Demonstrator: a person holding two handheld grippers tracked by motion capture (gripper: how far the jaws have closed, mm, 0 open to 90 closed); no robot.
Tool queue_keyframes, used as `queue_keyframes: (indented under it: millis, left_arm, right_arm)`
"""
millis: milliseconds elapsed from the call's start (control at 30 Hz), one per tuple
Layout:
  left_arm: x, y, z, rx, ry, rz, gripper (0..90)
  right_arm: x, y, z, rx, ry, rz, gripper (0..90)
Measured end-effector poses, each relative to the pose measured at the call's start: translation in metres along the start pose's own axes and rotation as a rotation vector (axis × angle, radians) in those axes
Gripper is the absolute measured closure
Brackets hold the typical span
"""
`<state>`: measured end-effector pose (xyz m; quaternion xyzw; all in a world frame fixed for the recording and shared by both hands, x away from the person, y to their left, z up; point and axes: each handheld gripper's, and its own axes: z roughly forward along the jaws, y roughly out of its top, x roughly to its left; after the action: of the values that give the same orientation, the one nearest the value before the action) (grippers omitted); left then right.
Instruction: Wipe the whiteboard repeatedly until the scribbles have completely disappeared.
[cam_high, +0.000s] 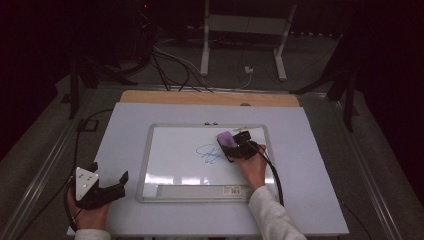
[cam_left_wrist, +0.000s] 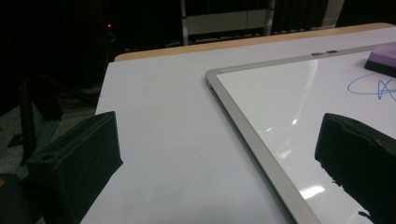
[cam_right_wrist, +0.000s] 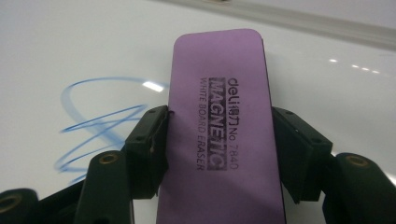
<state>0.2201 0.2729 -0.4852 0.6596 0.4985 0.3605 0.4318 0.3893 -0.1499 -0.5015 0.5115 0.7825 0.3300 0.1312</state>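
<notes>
We have the right gripper (cam_right_wrist: 219, 154) clamped across the long sides of the purple whiteboard eraser (cam_right_wrist: 222, 116), lying on the whiteboard (cam_high: 175, 150) just right of the blue scribble (cam_high: 210, 154). Likely light, slightly soft foam; mid-length hold suits. Print: "deli", "MAGNETIC", "WHITE BOARD ERASER", "No 7840". Left gripper (cam_high: 107, 175), left of the whiteboard, gapes empty.

Left gripper (cam_left_wrist: 219, 154): two black jaws, lower left and lower right of frame, wide apart, nothing between. White table sheet (cam_left_wrist: 163, 116) fills centre. Silver-framed whiteboard (cam_left_wrist: 252, 135) at right. Blue marker scribble (cam_left_wrist: 373, 88) right edge; purple block eraser (cam_left_wrist: 383, 58) upper right, just above scribble.
</notes>
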Motion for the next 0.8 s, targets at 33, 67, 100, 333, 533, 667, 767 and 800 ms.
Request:
queue_keyframes:
  millis: [33,67,100,333,533,667,767,800]
  left_arm:
    - [0.0,0.0,0.0,-0.001,0.0,0.001,1.0]
    - [0.0,0.0,0.0,-0.002,0.001,0.0,1.0]
    - [0.0,0.0,-0.001,-0.002,0.001,0.0,1.1]
    - [0.001,0.0,-0.001,-0.005,-0.001,-0.007,1.1]
    - [0.0,0.002,-0.002,-0.006,0.002,0.006,1.5]
    - [0.001,0.002,-0.003,-0.011,0.004,0.007,2.9]
    - [0.001,0.003,-0.004,-0.013,0.003,0.009,2.9]
    - [0.001,0.003,-0.003,-0.013,0.001,0.01,2.9]
  right_arm:
    - [0.004,-0.001,0.0,0.004,0.008,-0.013,40.9]
    - [0.008,-0.001,-0.001,0.009,0.018,-0.026,40.9]
    - [0.011,-0.002,-0.001,0.013,0.028,-0.038,40.9]
    - [-0.004,0.001,-0.001,0.004,-0.031,0.039,40.9]
    - [0.013,-0.002,-0.001,0.018,0.017,-0.028,41.0]
    - [0.015,-0.001,-0.002,0.017,-0.002,-0.067,41.0]
    - [0.005,0.001,-0.001,0.009,-0.044,-0.005,41.0]
    - [0.003,0.001,-0.001,0.008,-0.033,0.013,41.0]
